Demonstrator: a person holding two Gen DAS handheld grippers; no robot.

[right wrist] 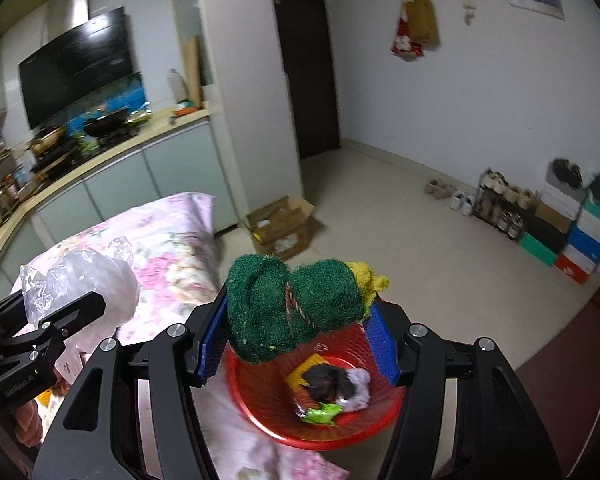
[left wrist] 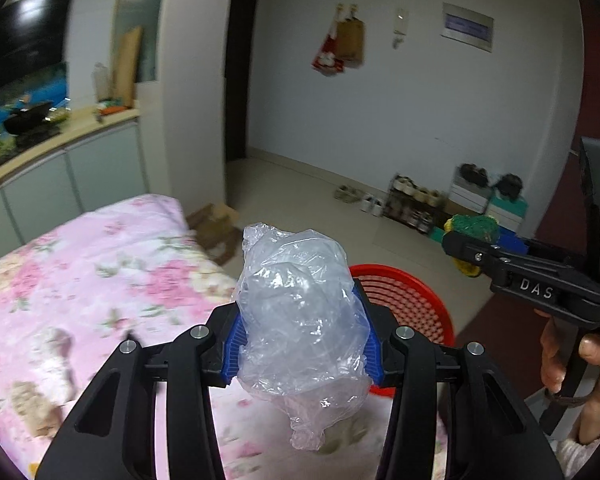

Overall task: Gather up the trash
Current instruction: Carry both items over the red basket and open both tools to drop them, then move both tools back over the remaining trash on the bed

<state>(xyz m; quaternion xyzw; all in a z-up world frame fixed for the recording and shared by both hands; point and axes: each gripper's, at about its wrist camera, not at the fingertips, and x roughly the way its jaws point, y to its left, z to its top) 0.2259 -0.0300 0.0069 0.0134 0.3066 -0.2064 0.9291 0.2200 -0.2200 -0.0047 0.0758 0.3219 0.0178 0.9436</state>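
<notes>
My left gripper (left wrist: pixel 302 336) is shut on a crumpled clear plastic bag (left wrist: pixel 300 316), which bulges above and hangs below the blue pads. Behind it stands a red mesh waste basket (left wrist: pixel 408 296). My right gripper (right wrist: pixel 296 332) is shut on a folded green and yellow scouring sponge (right wrist: pixel 292 304), held over the red basket (right wrist: pixel 260 396). Inside the basket lie several wrappers and scraps (right wrist: pixel 332 392). The right gripper (left wrist: pixel 460 248) with its sponge (left wrist: pixel 474 226) also shows at the right of the left wrist view. The left gripper (right wrist: pixel 72 304) with its bag (right wrist: pixel 84 276) shows at the left of the right wrist view.
A table with a pink floral cloth (left wrist: pixel 92 264) lies to the left, the basket beside its edge. An open cardboard box (right wrist: pixel 280 224) sits on the tiled floor. A shoe rack and stacked boxes (right wrist: pixel 540 220) line the far wall. A kitchen counter (right wrist: pixel 112 152) runs along the left.
</notes>
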